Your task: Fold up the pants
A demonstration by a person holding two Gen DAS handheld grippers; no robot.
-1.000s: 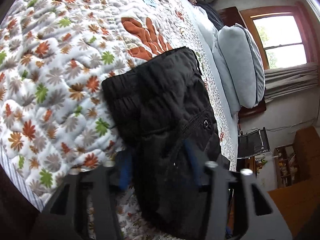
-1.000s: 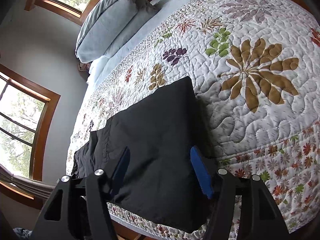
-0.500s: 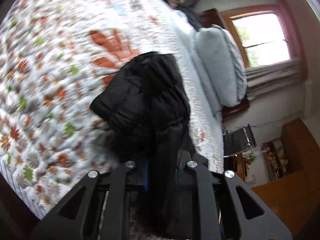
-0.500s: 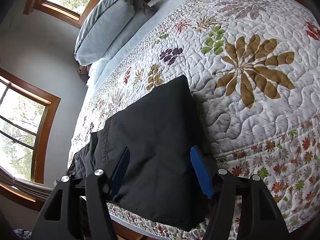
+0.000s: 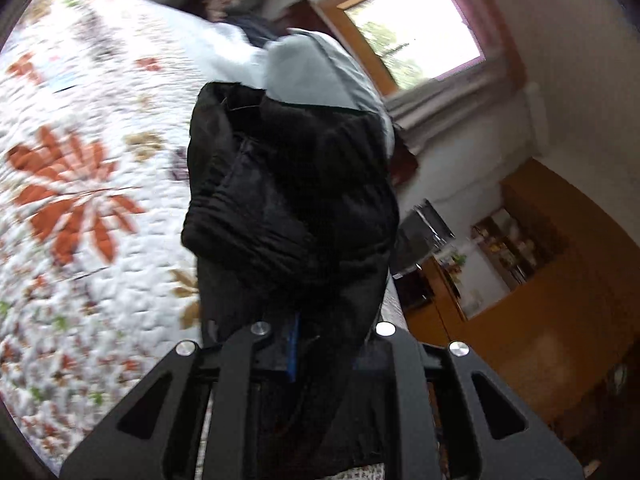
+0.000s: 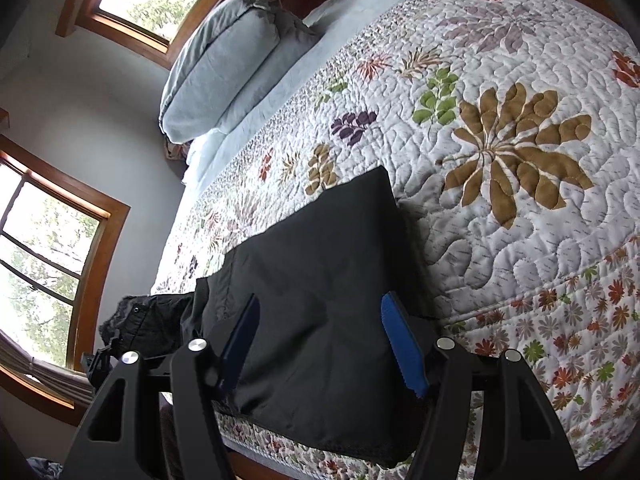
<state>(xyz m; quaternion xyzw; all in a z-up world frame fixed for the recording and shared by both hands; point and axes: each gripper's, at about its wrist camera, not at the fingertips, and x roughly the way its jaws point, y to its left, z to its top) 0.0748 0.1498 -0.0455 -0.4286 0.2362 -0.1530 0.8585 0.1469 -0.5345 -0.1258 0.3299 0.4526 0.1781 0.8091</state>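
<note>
Fold step: left gripper [image 5: 320, 336] clamped on bunched pants [image 5: 292, 200], lifted off quilt [image 5: 80, 200]; right gripper [image 6: 320, 344] apart over leg end; next, carry the bunched end across.

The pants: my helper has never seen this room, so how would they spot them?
Find the bed with the floral quilt. At its near edge lie the pants, plain black against the leaf print, one end bunched in the left tongs.
</note>
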